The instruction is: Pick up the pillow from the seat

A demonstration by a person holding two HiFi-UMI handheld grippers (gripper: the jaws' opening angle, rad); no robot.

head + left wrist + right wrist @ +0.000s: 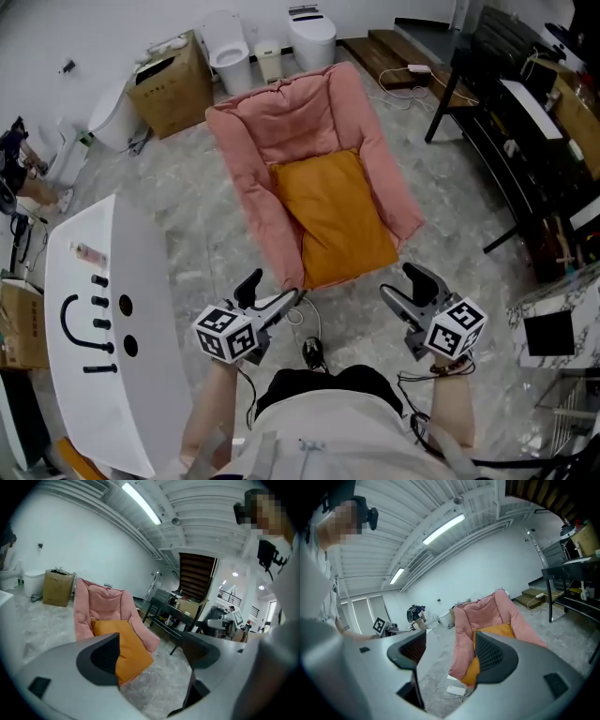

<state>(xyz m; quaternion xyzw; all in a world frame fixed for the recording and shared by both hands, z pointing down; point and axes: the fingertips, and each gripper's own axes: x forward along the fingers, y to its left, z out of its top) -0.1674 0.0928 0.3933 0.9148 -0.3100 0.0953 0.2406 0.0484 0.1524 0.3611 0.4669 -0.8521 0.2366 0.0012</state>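
An orange pillow (pixel 337 220) lies on the sloping seat of a soft pink floor chair (pixel 253 159). Both grippers are held short of the chair's front edge and touch neither it nor the pillow. My left gripper (pixel 272 292) is at the chair's near left corner, open and empty. My right gripper (pixel 410 289) is at the near right corner, also open and empty. In the left gripper view the pillow (pixel 129 648) shows beyond the left gripper (pixel 154 651), on the pink chair (pixel 101 604). In the right gripper view the pillow (pixel 501 631) peeks from behind the right gripper (pixel 450 656).
A white table (pixel 103 309) with black tools stands at the left. A cardboard box (pixel 173 75) and toilets (pixel 225 47) line the back wall. A black rack (pixel 525 141) fills the right side. A cable and a white adapter (pixel 454 691) lie on the floor before the chair.
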